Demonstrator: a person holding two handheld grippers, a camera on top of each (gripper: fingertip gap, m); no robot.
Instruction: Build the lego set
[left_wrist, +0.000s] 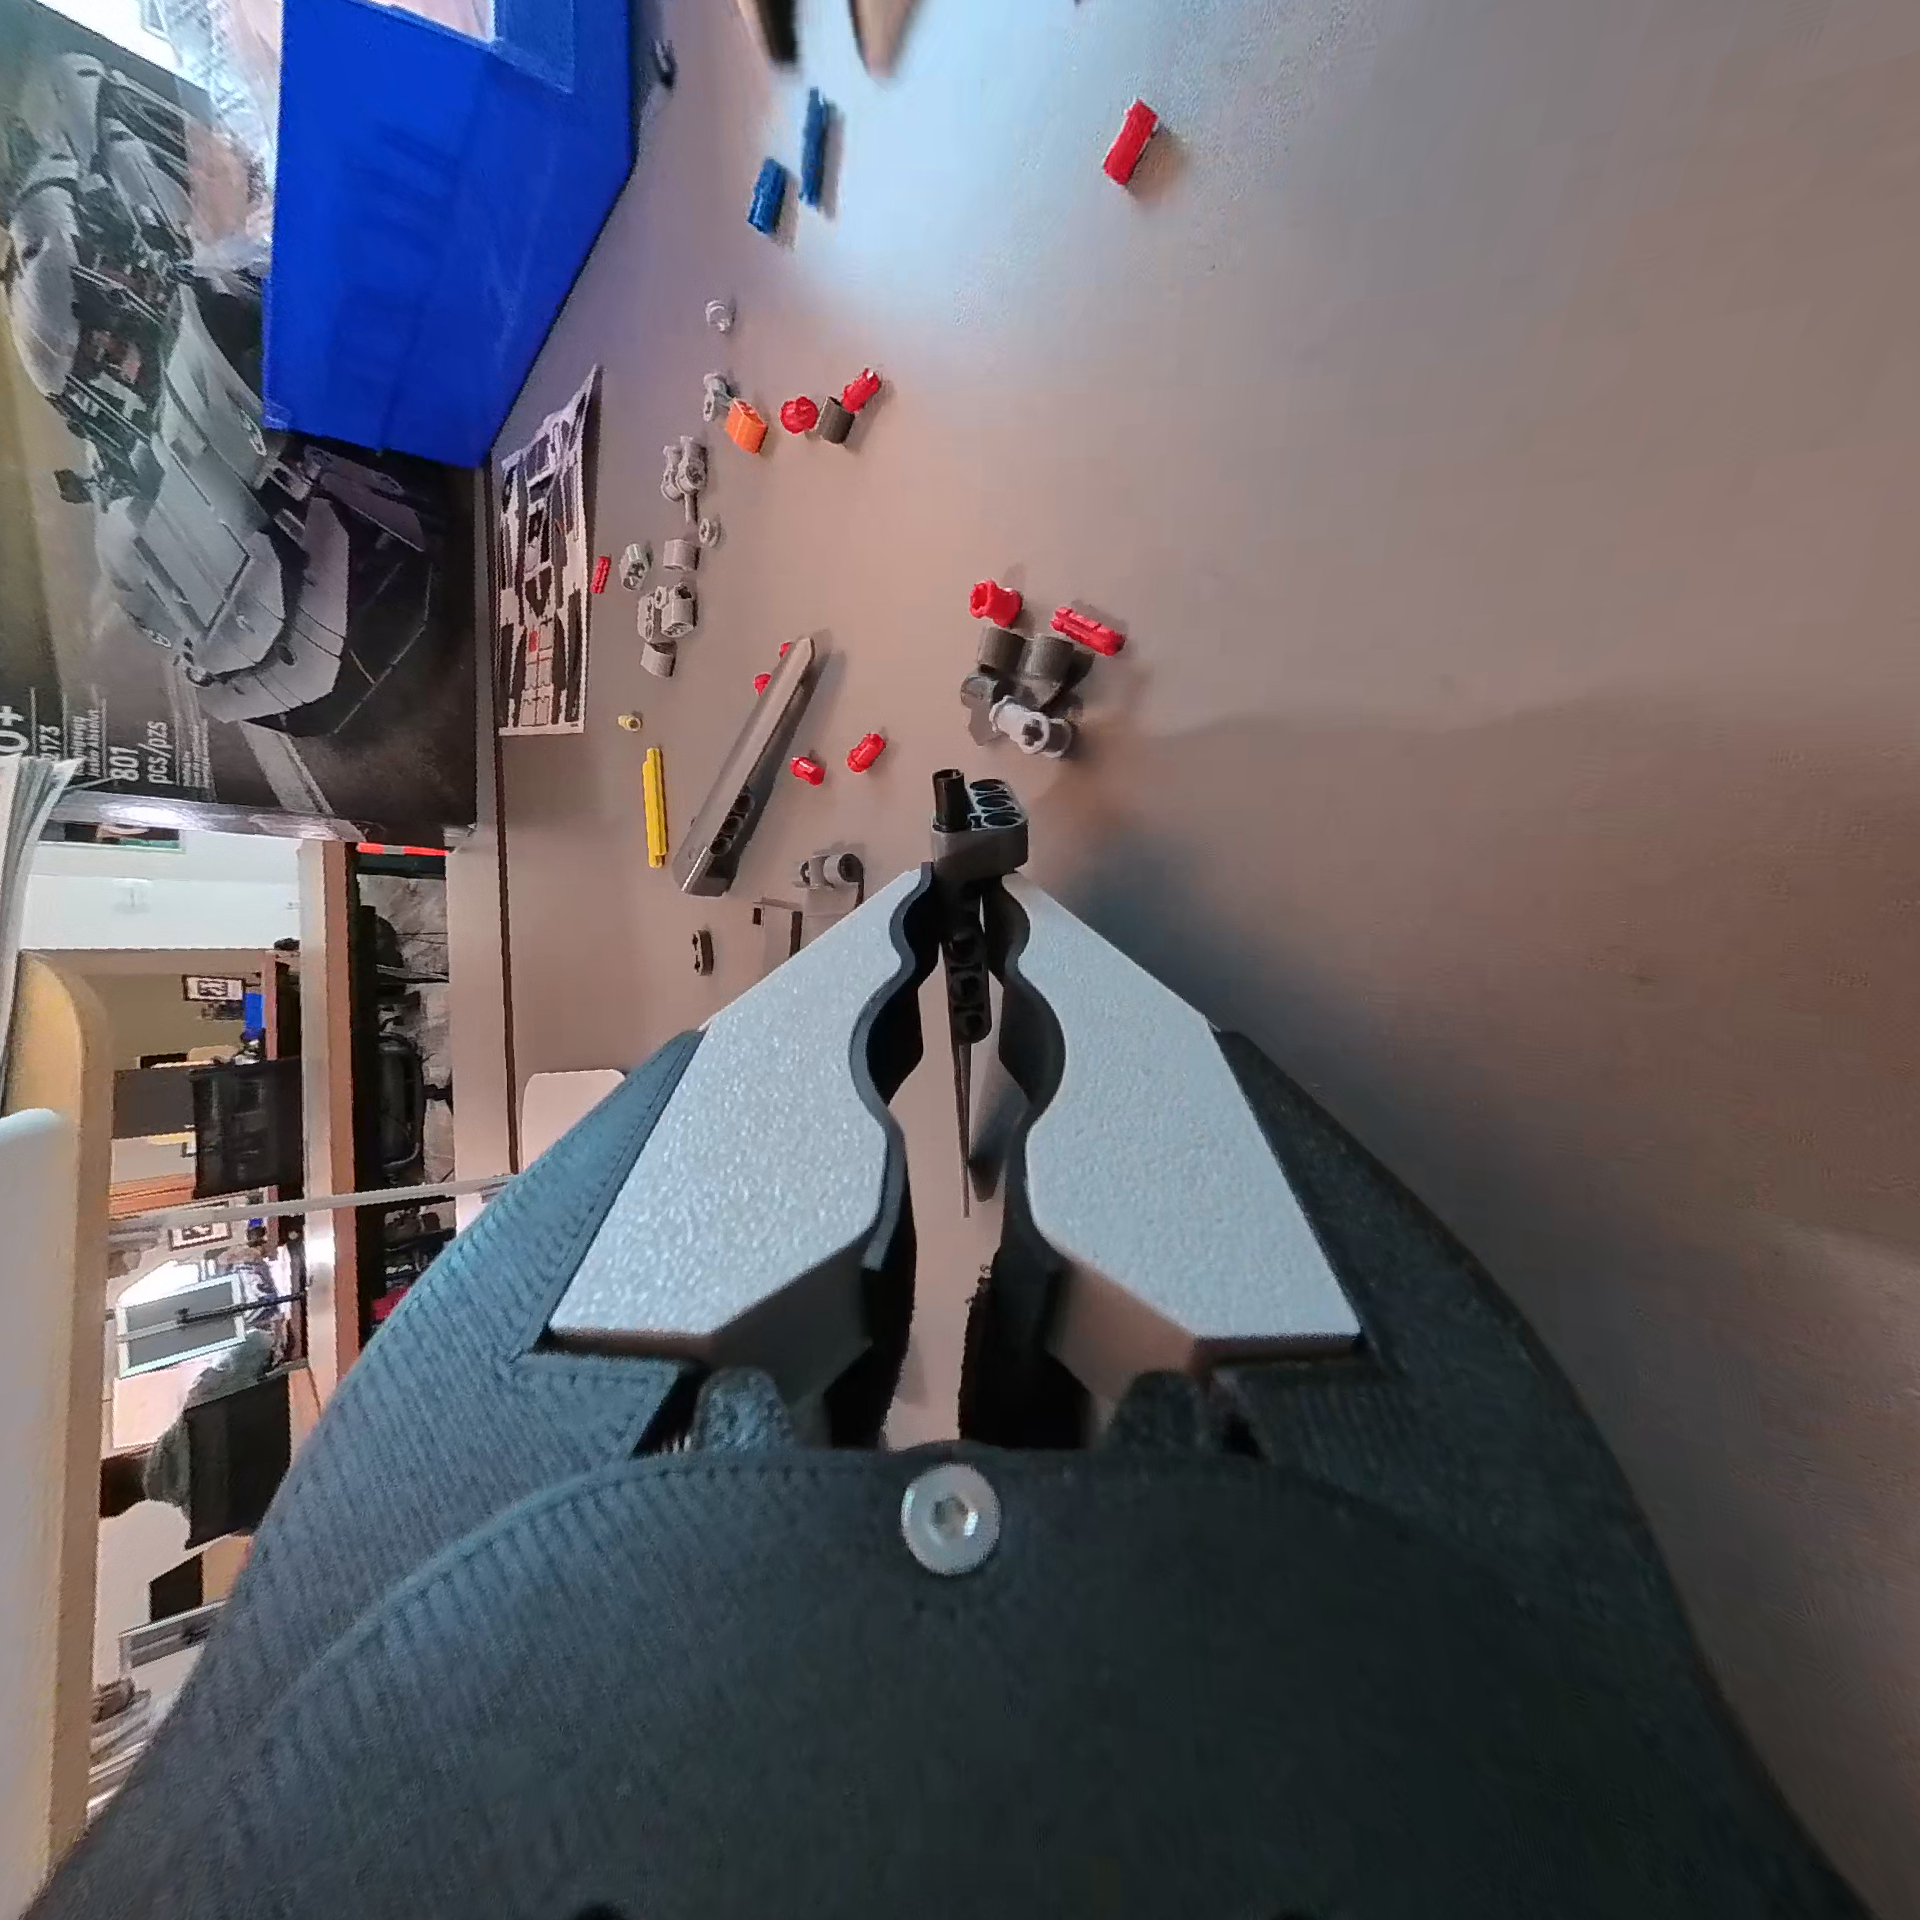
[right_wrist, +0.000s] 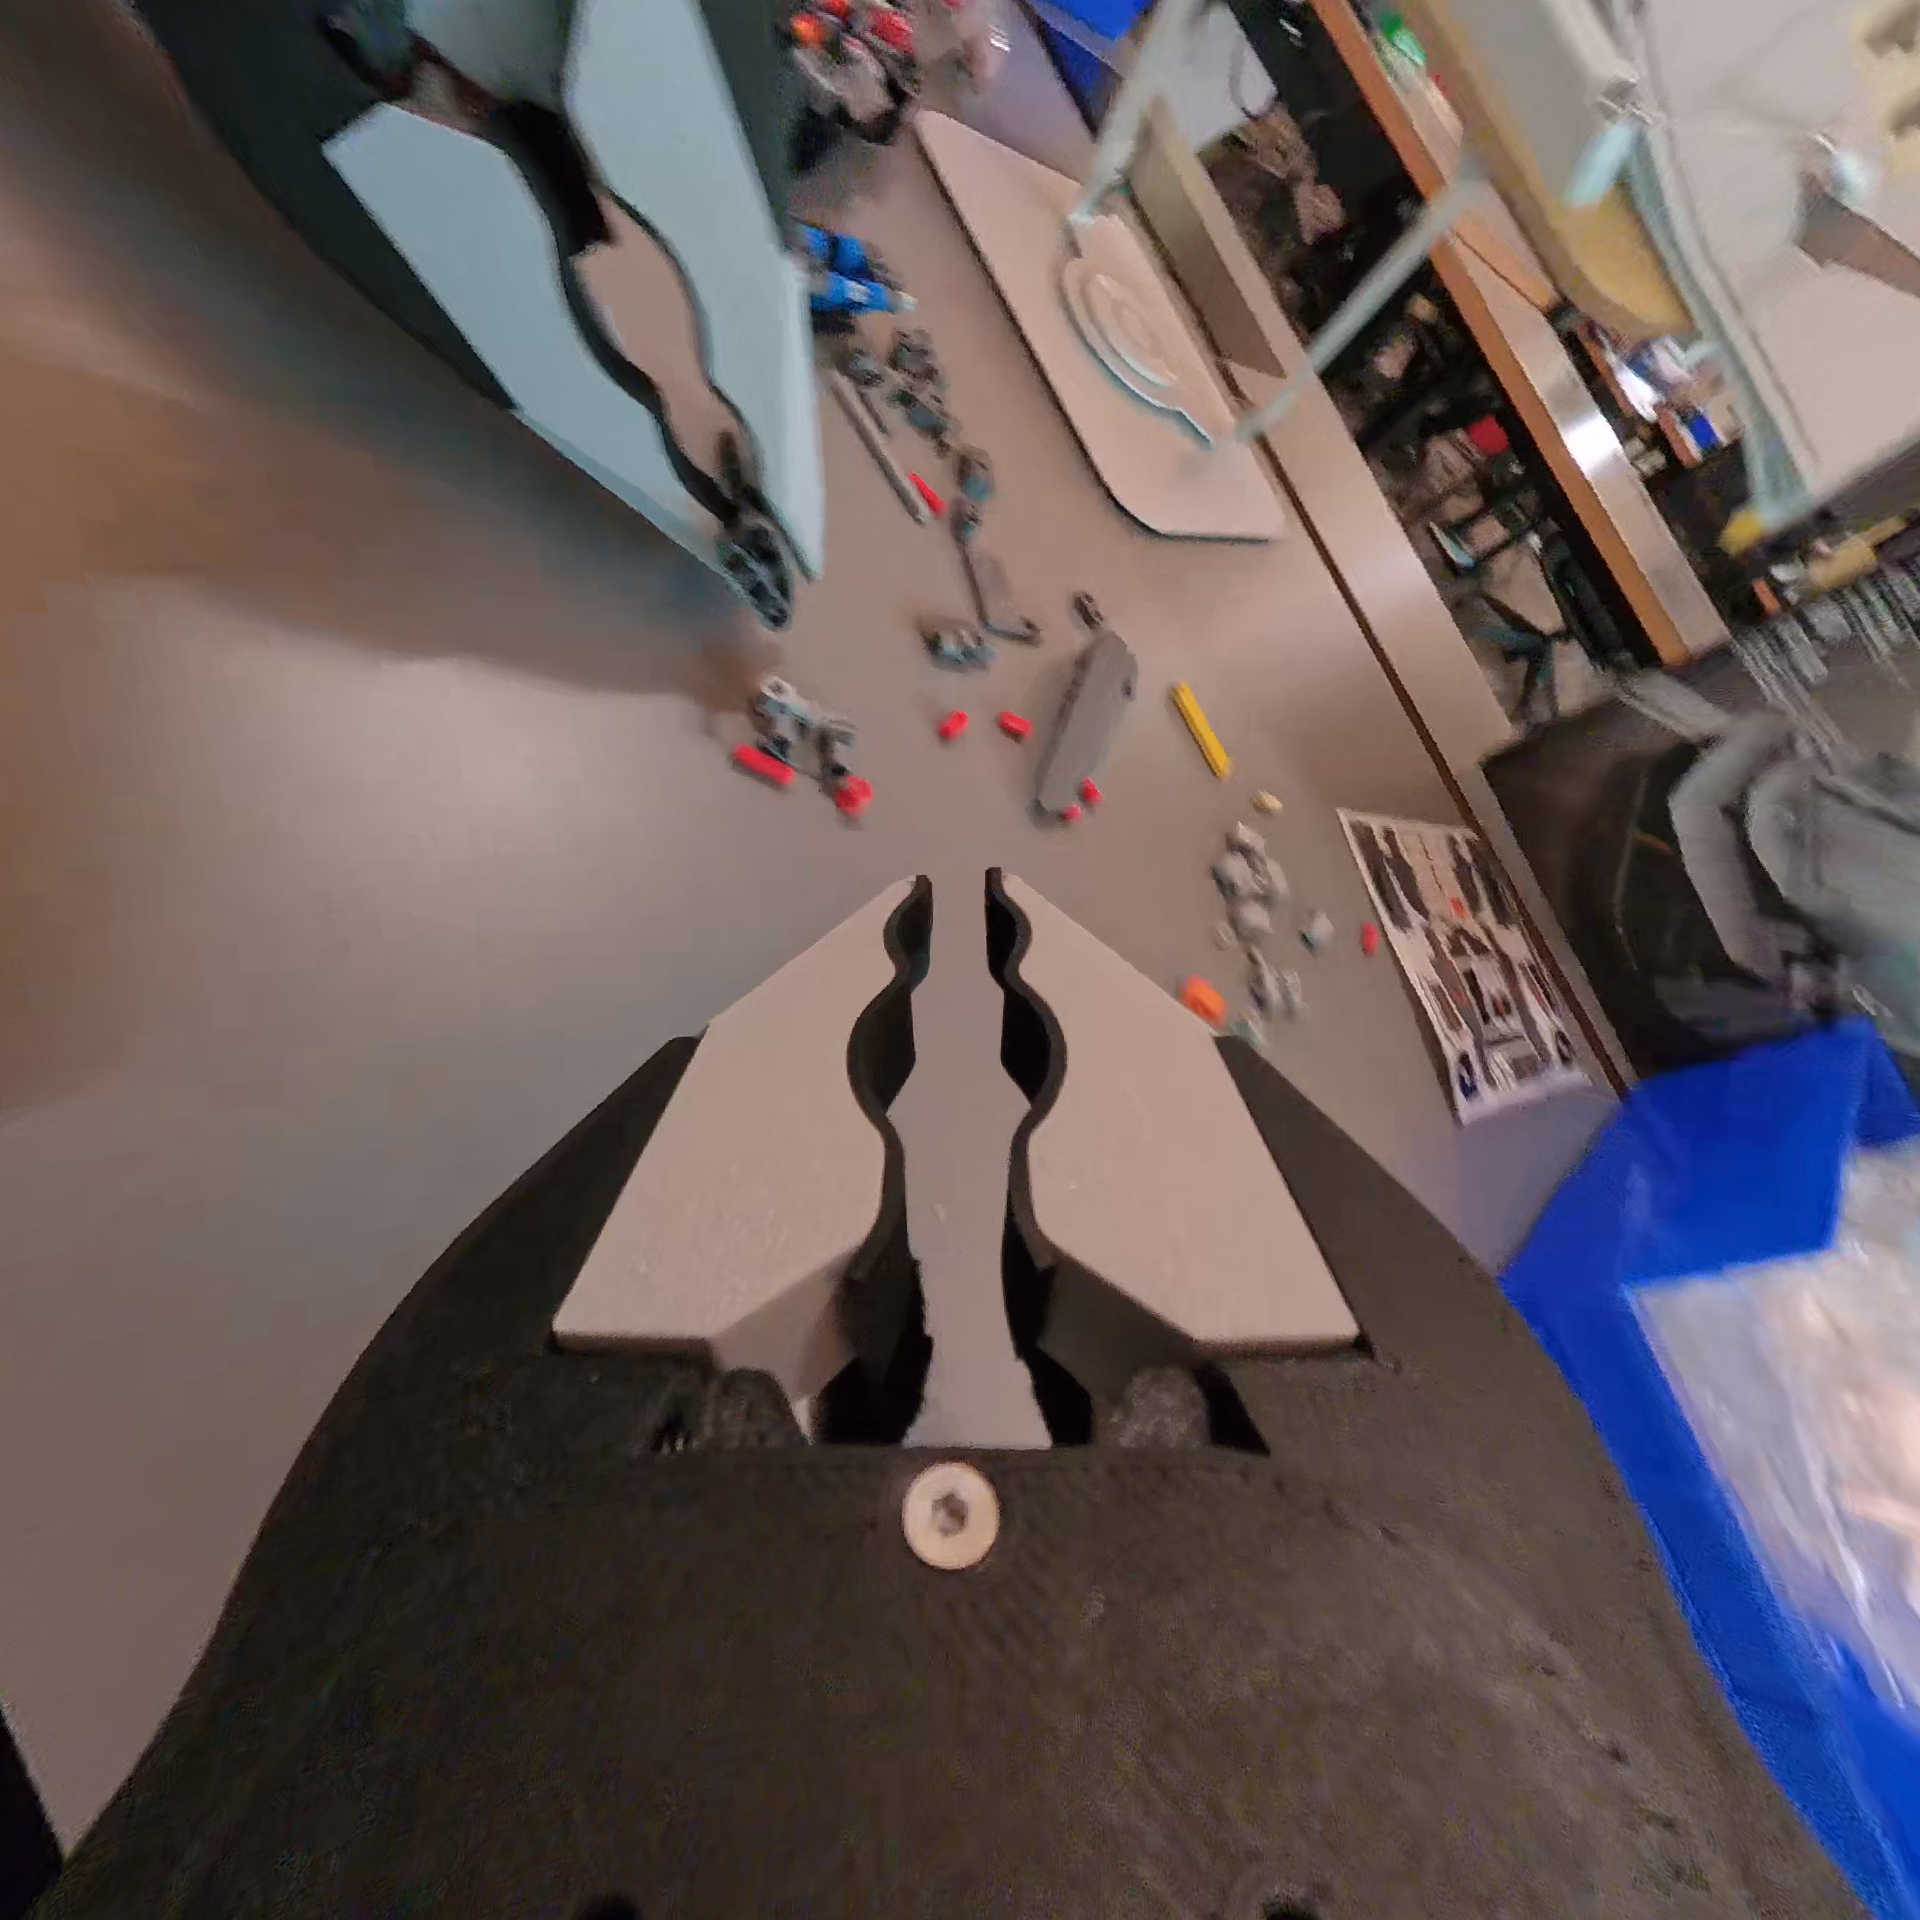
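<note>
dark grey holed lego beam (left_wrist: 964, 951) runs lengthwise between the clamped left gripper (left_wrist: 962, 883) fingertips, black pin-end outward; right gripper (right_wrist: 957, 881) parted, empty.

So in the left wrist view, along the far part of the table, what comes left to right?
Set box → blue bin → sticker sheet → orange piece → lone red piece.

We see red pins (left_wrist: 995, 603) and a yellow axle (left_wrist: 654, 807) on our grey table (left_wrist: 1455, 520). The bin (left_wrist: 436, 239) is blue.
</note>
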